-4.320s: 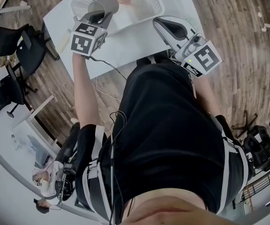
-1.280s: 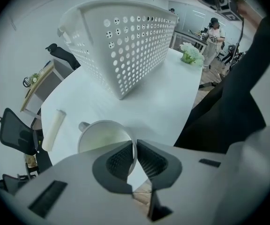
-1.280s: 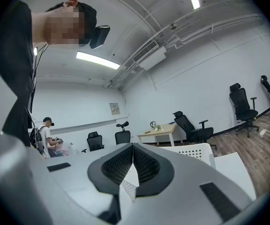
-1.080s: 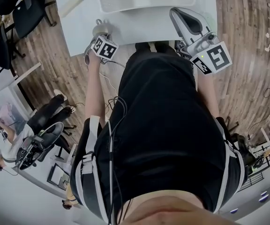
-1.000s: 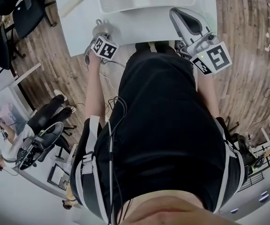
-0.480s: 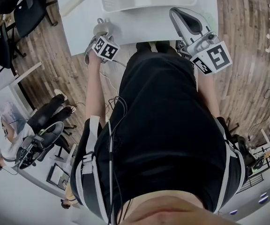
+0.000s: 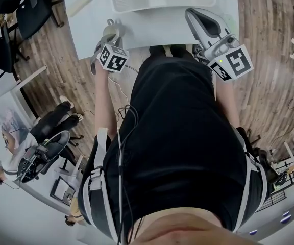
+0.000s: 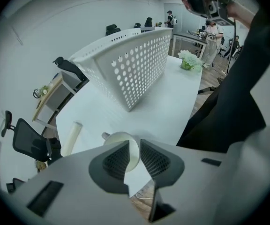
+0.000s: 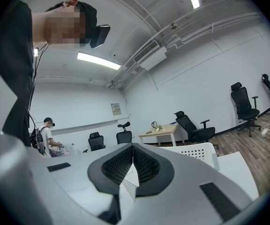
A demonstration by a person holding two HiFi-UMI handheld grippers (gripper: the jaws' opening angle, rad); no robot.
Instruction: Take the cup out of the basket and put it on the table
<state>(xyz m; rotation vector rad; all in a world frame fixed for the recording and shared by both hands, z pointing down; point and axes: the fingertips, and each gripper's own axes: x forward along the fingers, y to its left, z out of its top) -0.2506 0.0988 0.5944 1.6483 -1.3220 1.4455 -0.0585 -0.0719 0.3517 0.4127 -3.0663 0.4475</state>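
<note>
Head view: compared with a few seconds back, the grey cup [image 7: 111, 31] is out of the basket [image 7: 137, 5] and stands upright on the smooth white table [image 7: 91, 22], near its front-left edge. The left gripper [image 7: 105, 44] has backed off a bit toward the person. The right gripper [image 7: 192, 14] hangs over the table's front edge, same as before.

Left gripper view: the left gripper's [image 8: 134, 145] jaws are apart but closing. The cup's [image 8: 132, 153] round rim shows through the gap right at the tips, and the ribbed pads aren't squeezing it. The basket [image 8: 135, 64] is white plastic punched with round holes, and a cream tube [image 8: 71, 137] lies near it.

Right gripper view: the right gripper [image 9: 132, 150] is clenched, mesh-textured pads together, with nothing held.
</note>
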